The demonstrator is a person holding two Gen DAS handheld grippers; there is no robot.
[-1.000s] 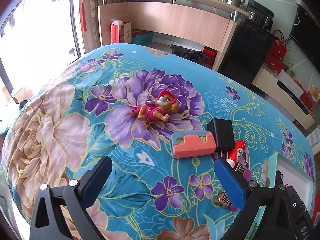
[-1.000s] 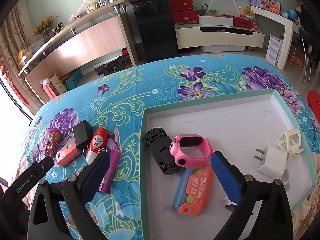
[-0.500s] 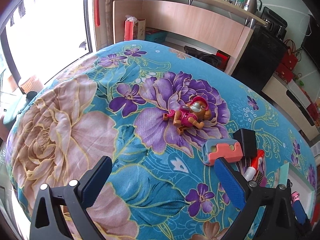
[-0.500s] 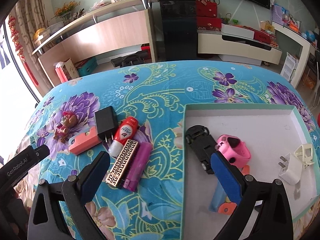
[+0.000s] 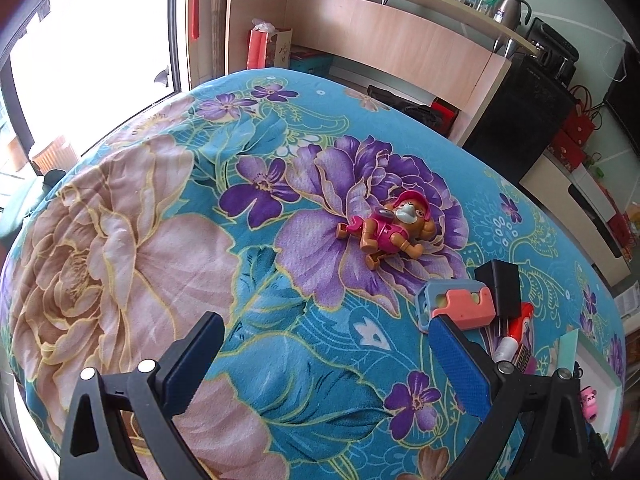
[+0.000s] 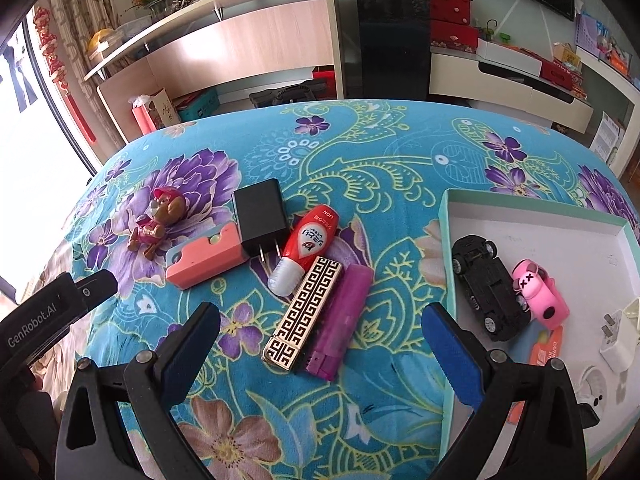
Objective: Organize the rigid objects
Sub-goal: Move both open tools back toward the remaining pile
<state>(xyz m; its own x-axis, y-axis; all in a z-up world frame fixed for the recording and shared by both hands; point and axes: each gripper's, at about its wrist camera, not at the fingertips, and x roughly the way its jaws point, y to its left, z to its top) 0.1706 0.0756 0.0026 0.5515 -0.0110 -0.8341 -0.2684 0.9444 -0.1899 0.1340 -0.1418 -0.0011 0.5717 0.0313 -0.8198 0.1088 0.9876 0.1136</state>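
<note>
Both grippers are spread wide and empty. The gold patterned lighter and purple lighter lie touching, just ahead of the right gripper; the tray sits to its right. One lighter should be straddled across its narrow width, so its neighbour is not caught. The left gripper is held short of the toy dog.

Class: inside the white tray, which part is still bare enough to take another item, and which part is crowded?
The tray is bare along its far side, beyond the black toy car and pink watch. Its near side is crowded: car, watch, white plug and orange card lie close together there.
</note>
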